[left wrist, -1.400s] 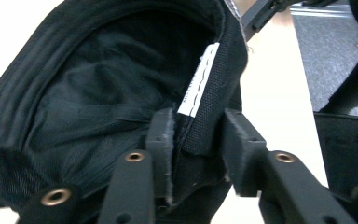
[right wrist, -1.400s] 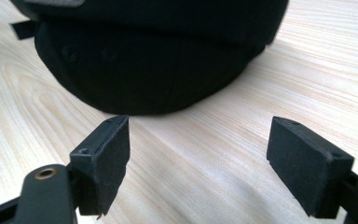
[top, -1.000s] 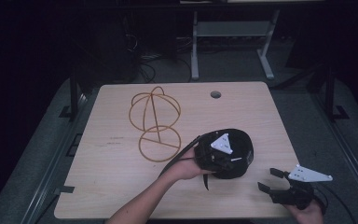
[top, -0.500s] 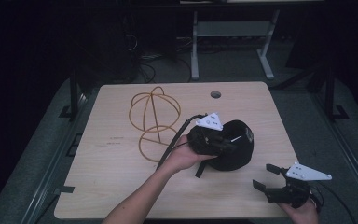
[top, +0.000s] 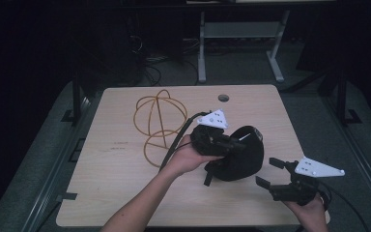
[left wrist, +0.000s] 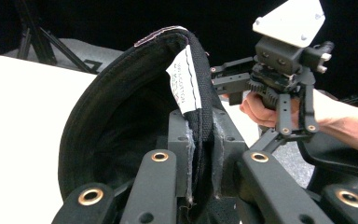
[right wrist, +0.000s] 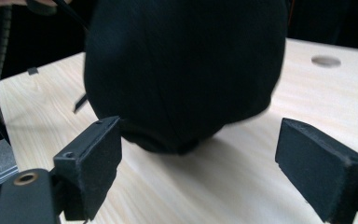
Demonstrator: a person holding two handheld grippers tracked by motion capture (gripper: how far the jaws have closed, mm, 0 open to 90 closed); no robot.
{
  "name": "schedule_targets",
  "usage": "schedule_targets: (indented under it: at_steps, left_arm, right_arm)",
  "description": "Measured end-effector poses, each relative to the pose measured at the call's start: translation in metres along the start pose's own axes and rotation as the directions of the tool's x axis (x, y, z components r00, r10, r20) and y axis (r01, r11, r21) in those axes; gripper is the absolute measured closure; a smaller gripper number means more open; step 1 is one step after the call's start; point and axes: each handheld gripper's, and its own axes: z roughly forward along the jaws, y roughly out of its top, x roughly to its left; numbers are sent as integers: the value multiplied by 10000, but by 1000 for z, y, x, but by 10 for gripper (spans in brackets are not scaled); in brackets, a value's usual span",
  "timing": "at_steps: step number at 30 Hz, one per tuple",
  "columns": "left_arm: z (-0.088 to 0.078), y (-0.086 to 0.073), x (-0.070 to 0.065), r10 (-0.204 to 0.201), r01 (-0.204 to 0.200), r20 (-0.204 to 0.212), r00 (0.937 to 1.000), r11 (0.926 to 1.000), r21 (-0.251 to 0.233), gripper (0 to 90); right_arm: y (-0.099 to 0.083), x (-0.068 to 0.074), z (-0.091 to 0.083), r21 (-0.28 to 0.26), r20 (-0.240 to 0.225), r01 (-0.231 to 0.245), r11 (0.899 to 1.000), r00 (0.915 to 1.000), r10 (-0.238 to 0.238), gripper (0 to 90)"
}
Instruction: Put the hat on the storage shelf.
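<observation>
- Now the left gripper point(top: 236, 143) is clamped tight on the rim of the black cap point(top: 241, 157); left gripper view shows the band point(left wrist: 200, 107) and its white label point(left wrist: 183, 79) pinched between the 2 pads.
- Versus 1 second ago, cap has come up off the table point(top: 125, 174) and tipped: then it lay flat near the right front part, now it hangs tilted from the left gripper, lower edge near or just touching the wood, can't tell which.
- Right gripper point(top: 270, 175) holds nothing; jaws just opened to full spread, nothing between them. Right gripper view has the cap crown point(right wrist: 182, 70) just ahead of the 2 pads point(right wrist: 100, 156).
- It also sits a bit higher than 1 second ago, near the right front edge, close beside the cap, not touching.
- Wire frame stand point(top: 159, 123) unmoved at the table's left-centre, apart from the cap.
- Read: lift is under way, left hand carries; right looks set for a 2nd grab on the crown, likely to seat the cap on the stand.
</observation>
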Motion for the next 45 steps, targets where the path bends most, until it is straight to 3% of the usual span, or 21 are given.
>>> schedule_targets:
  at_steps: [6, 12, 17, 21, 30, 37, 41, 45]
  left_arm:
    - [-7, 8, -3, 61, -62, -24, 10000, 9995, -312, 804]
    - [-5, 10, -8, 48, -31, 358, 9993, 9989, -477, 804]
    - [-1, 12, -13, 237, -218, 538, 9983, 9992, -345, 804]
    - [1, 15, -17, 416, -409, 653, 9970, 9991, -124, 803]
    - [11, 18, -25, 769, -798, 850, 9934, 9963, 309, 803]
    - [10, 19, -26, 855, -880, 821, 9929, 9958, 262, 803]
    - [8, 17, -25, 924, -947, 662, 9935, 9950, 329, 802]
    - [1, 11, -21, 975, -983, 199, 9950, 9941, 459, 775]
  right_arm:
    - [19, 4, 4, -366, -112, 279, 9989, 9995, -283, 191]
    - [18, 3, 8, -560, 57, 406, 9976, 9992, -404, 270]
    - [6, -3, 13, -799, -326, -43, 9968, 9995, 17, 350]
    - [3, -3, 16, -963, -598, -96, 9953, 9982, 39, 438]
    - [-5, -1, 16, -1048, -677, 278, 9941, 9971, -350, 630]
    - [-5, 0, 14, -1164, -574, 187, 9930, 9980, -255, 825]
    - [-3, 0, 12, -1062, -484, 234, 9941, 9984, -287, 851]
    - [-1, -2, 8, -1107, -404, 263, 9935, 9987, -309, 858]
